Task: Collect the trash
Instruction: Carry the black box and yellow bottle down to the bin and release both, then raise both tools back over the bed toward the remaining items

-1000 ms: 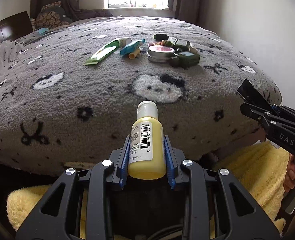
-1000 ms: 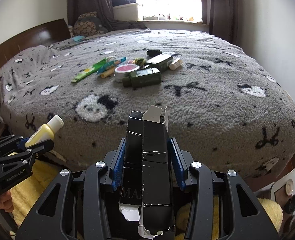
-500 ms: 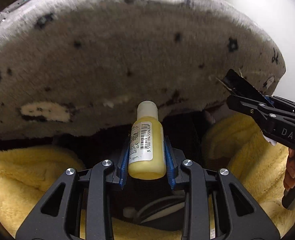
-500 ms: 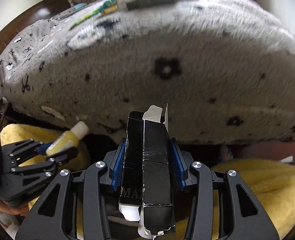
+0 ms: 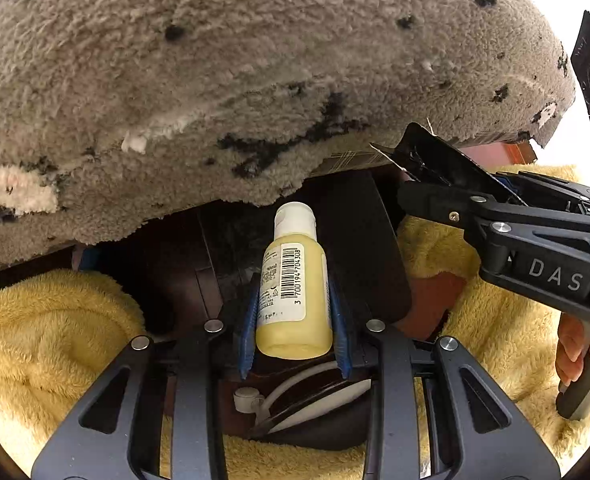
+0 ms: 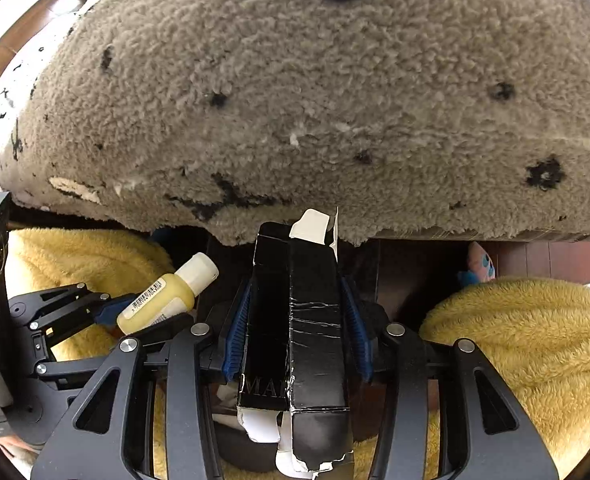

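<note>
Both wrist views low, close beneath grey blanket edge, sharing yellow throw

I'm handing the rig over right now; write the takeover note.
Left gripper: shut on the yellow bottle, white cap forward.
Right gripper: shut on the black carton, torn, flaps open.
Both hang low, below the grey blanket edge, over the yellow fleece.
Done: two pieces picked up.
Left: drop both; no bin is clearly in view.

Black plastic tongs with blue pads, silver screws, white "DAS" lettering.
</note>
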{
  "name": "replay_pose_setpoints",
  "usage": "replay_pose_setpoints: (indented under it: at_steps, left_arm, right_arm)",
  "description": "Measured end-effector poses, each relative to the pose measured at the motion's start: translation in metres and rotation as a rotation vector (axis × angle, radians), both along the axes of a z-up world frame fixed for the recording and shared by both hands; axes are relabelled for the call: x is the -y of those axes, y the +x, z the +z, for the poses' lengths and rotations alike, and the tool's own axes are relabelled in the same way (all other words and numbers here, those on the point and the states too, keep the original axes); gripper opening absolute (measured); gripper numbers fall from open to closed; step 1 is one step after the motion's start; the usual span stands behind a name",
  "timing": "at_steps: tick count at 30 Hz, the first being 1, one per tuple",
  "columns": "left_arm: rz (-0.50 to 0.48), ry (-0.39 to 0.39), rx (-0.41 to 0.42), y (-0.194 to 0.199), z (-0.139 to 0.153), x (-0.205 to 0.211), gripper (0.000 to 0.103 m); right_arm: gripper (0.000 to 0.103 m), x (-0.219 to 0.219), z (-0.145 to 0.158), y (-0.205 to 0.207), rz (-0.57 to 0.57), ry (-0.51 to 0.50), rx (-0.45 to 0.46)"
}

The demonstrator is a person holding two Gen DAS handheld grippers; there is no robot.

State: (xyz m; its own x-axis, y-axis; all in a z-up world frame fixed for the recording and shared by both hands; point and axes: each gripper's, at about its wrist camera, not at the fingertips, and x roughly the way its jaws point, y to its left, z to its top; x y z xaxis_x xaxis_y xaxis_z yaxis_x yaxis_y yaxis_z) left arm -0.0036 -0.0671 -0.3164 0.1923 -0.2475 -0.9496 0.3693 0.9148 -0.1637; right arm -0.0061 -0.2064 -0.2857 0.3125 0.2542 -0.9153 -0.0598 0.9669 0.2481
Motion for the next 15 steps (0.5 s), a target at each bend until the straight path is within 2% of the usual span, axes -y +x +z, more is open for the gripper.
replay_pose_setpoints:
  at_steps: [2, 3, 4, 5, 11, 15]
  left_arm:
    - [0.004, 0.001, -0.006, 0.002, -0.002, -0.001, 0.030]
    - [0.008, 0.003, -0.008, 0.002, -0.004, -0.003, 0.035]
    - [0.011, 0.002, -0.009, 0.005, -0.006, -0.003, 0.038]
    - [0.013, -0.001, -0.009, 0.005, -0.006, -0.004, 0.041]
    - [0.017, 0.009, 0.023, 0.012, 0.010, -0.015, 0.051]
    - [0.026, 0.012, 0.078, 0.008, 0.033, -0.020, 0.061]
  right_arm:
    - [0.046, 0.000, -0.002, 0.002, -0.002, 0.000, -0.004]
    - [0.050, 0.001, -0.001, 0.002, -0.004, -0.001, -0.001]
    - [0.059, 0.002, -0.001, 0.003, -0.006, -0.003, 0.002]
    - [0.064, 0.003, 0.001, 0.005, -0.010, -0.005, 0.004]
    - [0.068, 0.012, 0.014, 0.007, -0.044, -0.018, 0.035]
    - [0.076, 0.021, 0.029, 0.007, -0.064, -0.031, 0.074]
